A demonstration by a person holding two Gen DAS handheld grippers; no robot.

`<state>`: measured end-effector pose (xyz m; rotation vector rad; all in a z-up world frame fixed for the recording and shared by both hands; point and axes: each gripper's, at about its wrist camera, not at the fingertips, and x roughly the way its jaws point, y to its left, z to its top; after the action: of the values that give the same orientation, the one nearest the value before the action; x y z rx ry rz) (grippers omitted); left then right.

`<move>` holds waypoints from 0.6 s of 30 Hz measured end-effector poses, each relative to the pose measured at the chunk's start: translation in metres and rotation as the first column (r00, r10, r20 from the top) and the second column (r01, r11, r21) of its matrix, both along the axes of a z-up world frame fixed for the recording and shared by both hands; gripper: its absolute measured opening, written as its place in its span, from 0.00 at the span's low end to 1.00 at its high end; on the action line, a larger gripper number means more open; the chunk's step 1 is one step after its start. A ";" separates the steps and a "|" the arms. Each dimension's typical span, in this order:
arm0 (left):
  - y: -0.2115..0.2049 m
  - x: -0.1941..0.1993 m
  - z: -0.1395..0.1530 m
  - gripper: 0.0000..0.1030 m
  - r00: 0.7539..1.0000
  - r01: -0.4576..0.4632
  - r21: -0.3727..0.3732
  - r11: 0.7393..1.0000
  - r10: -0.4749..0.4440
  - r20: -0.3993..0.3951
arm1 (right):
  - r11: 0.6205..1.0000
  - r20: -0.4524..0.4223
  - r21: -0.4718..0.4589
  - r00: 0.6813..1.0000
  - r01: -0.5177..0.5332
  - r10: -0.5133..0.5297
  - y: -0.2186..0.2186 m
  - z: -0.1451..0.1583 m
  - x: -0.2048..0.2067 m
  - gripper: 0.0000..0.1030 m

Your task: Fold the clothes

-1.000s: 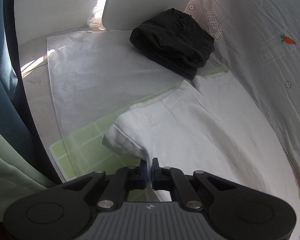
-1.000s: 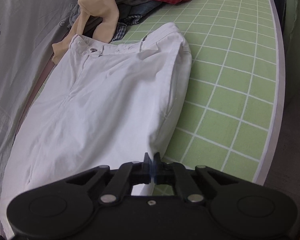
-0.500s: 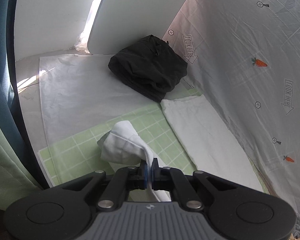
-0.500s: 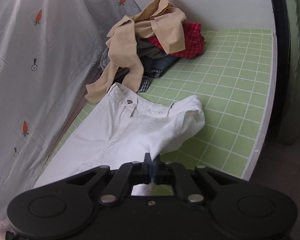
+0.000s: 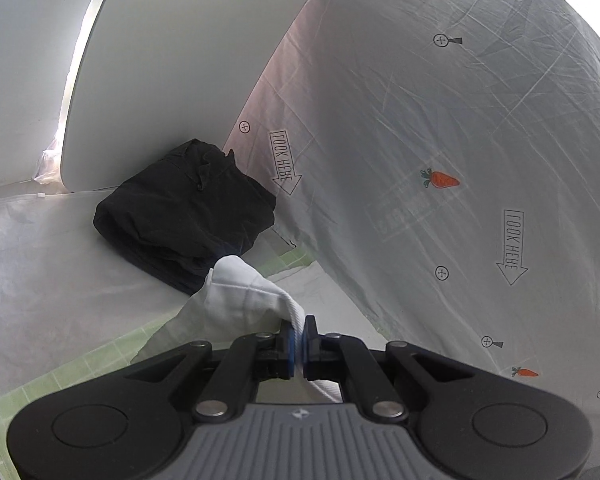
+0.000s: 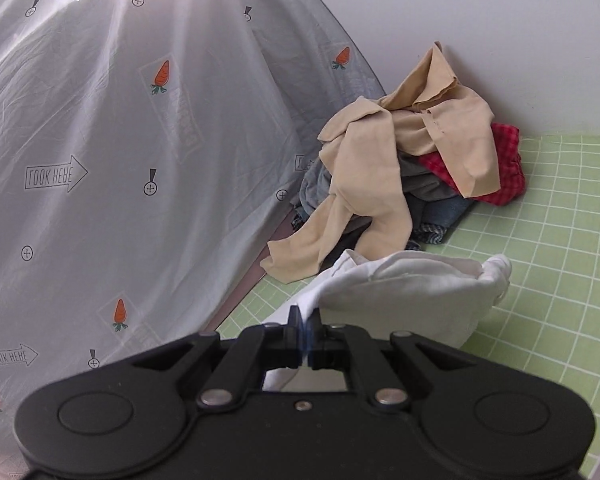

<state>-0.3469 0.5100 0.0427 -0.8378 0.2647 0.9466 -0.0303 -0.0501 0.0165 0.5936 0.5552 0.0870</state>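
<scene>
Clearly both tools, left tool (image 5: 298, 334) and right tool (image 6: 305, 330), pinch white trousers (image 6: 412, 292) beside "LOOK HERE" sheet (image 6: 100, 140).

**White trousers lifted off the mat**

The white trousers (image 6: 404, 292), flat on the green grid mat (image 6: 560, 216) a second ago, now hang bunched from the left gripper (image 5: 299, 340) and right gripper (image 6: 305, 334), both raised higher and tilted upward.

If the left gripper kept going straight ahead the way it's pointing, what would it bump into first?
Probably the black folded garment. The left gripper, shut on the white trousers, points toward it past the bunched white cloth. Depth is hard to judge; the carrot-print sheet stands just to the right.
</scene>
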 end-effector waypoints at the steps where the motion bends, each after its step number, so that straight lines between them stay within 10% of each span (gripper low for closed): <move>1: 0.005 0.010 -0.004 0.03 1.000 -0.003 -0.011 1.000 0.003 -0.005 | 1.000 0.001 -0.006 1.000 0.000 0.000 0.006 -0.002 0.007 0.02; 13: 0.134 0.202 -0.035 0.11 0.998 0.062 0.092 0.994 -0.063 -0.002 | 0.989 0.042 -0.098 0.992 -0.110 0.115 0.111 -0.017 0.188 0.03; 18: 0.142 0.244 -0.071 0.56 0.987 0.128 -0.001 0.992 -0.128 -0.100 | 0.971 -0.053 -0.187 0.988 -0.150 0.143 0.169 -0.041 0.240 0.48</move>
<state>-0.1025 0.6519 -0.0285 -0.7604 0.3983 0.8694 0.2093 0.1190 -0.0244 0.3673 0.6373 0.1600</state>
